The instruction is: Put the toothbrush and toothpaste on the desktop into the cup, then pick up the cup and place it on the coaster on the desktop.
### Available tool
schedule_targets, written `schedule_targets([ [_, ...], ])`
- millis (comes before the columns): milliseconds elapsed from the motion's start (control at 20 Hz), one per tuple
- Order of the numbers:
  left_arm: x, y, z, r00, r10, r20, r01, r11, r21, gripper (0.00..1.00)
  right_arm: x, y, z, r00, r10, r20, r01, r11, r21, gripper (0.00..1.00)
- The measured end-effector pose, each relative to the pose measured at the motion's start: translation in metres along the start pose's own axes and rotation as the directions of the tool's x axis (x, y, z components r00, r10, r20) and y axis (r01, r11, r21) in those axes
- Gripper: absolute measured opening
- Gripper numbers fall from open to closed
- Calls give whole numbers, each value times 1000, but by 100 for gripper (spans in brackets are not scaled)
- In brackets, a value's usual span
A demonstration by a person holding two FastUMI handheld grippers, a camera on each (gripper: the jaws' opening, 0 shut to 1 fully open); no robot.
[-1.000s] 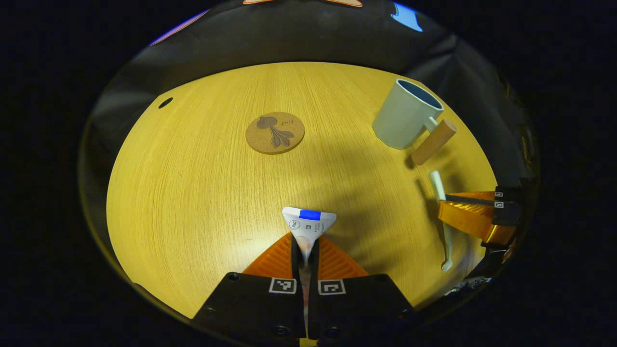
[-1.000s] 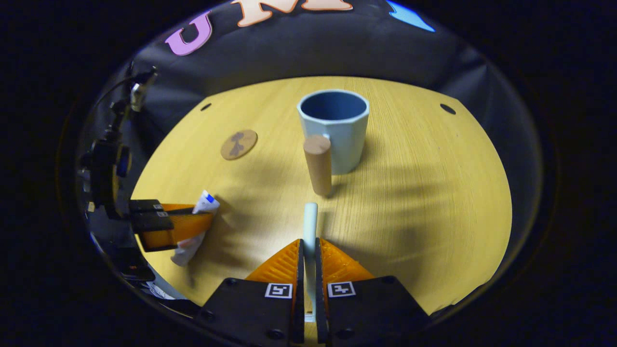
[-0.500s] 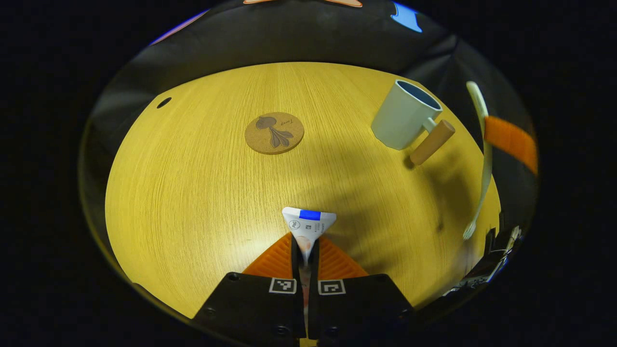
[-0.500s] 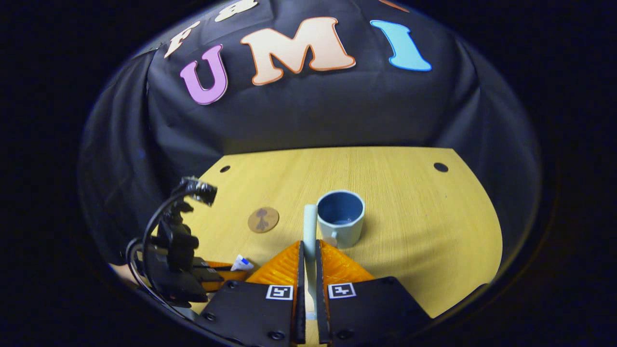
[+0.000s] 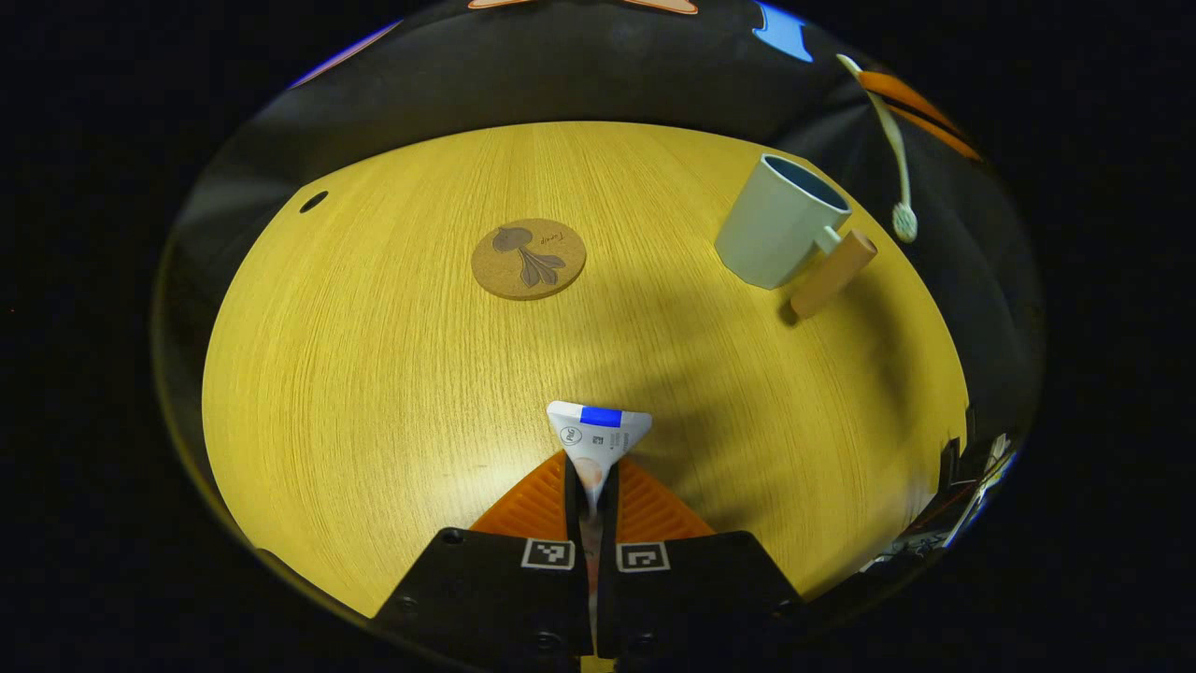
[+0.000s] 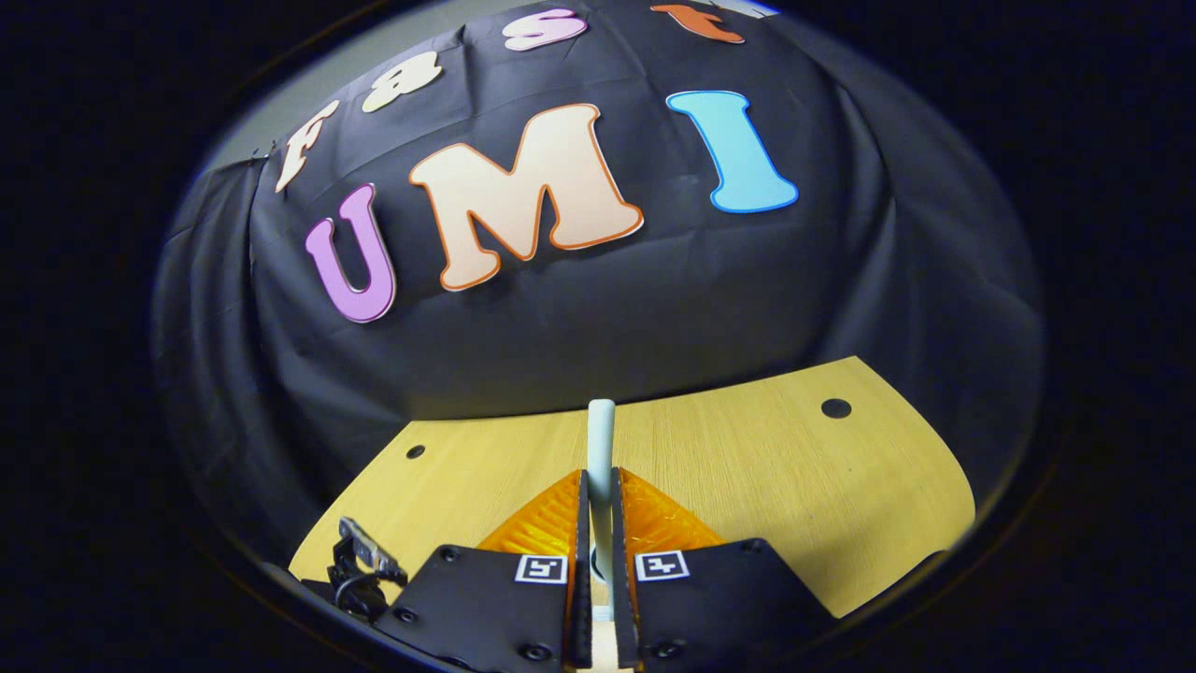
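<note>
Left gripper (image 5: 591,481) is pinching the toothpaste (image 5: 597,435) between both fingers, low over the near part of the worktop (image 5: 374,355); the tube is white with a blue band along its flat crimped end, which is pointing forward. Right gripper (image 6: 598,509) is clamping the toothbrush (image 6: 601,439), fingers narrow on the pale handle, which is sticking up past the tips. In the left gripper view the toothbrush (image 5: 895,159) is hanging in the air above and right of the cup (image 5: 780,222), bristle head down, not touching it. Cup is pale outside, blue inside, standing upright at the far right of the worktop, with a wooden cylinder handle (image 5: 832,276) pointing toward the near right. Coaster (image 5: 529,259) is a round cork disc with a dark leaf print, lying flat mid-worktop, well apart from the cup. Worktop is yellow wood grain with small dark round holes (image 5: 313,201) near the far corners. Black cloth wall (image 6: 598,308) is hanging behind. Count: one toothpaste, one toothbrush, one cup, one coaster, two grippers.
</note>
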State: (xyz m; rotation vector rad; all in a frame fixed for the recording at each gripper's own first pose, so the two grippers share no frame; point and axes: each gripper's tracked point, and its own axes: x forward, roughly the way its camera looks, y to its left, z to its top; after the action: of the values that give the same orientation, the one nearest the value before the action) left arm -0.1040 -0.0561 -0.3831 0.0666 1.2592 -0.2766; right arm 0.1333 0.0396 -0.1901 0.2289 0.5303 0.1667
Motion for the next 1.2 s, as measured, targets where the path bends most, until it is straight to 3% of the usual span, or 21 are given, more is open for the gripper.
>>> schedule_targets([
  [400,0,0,0,1000,0,5,0,1000,7,2,45,-19,-12,997,-65,34,65,998,-14,12],
  [800,0,0,1,1000,-4,8,4,999,35,2,53,-26,-44,995,-90,-41,89,996,-32,13],
  [850,-1,0,0,1000,-4,10,4,999,38,2,50,-24,-47,995,-83,-54,82,996,-32,18],
  [900,-1,0,0,1000,-5,11,4,999,44,2,48,-24,-48,995,-79,-59,77,996,-33,37],
  [950,-1,0,0,1000,-6,11,5,998,55,2,44,-23,-48,996,-69,-58,67,997,-31,36],
  [1000,-1,0,0,1000,-4,10,4,998,60,2,41,-22,-50,996,-64,-60,62,998,-30,59],
  [1050,0,0,0,1000,-3,13,2,998,61,2,35,-24,-52,996,-65,-65,63,997,-34,68],
  [1100,-1,0,0,1000,-4,15,3,998,63,2,29,-26,-55,995,-69,-70,67,997,-41,85],
  [1150,-1,0,0,1000,-5,21,3,998,63,2,23,-31,-57,994,-74,-75,70,996,-47,81],
  [1200,-2,-1,1,1000,-5,26,4,998,61,2,15,-35,-60,994,-81,-79,78,996,-51,87],
])
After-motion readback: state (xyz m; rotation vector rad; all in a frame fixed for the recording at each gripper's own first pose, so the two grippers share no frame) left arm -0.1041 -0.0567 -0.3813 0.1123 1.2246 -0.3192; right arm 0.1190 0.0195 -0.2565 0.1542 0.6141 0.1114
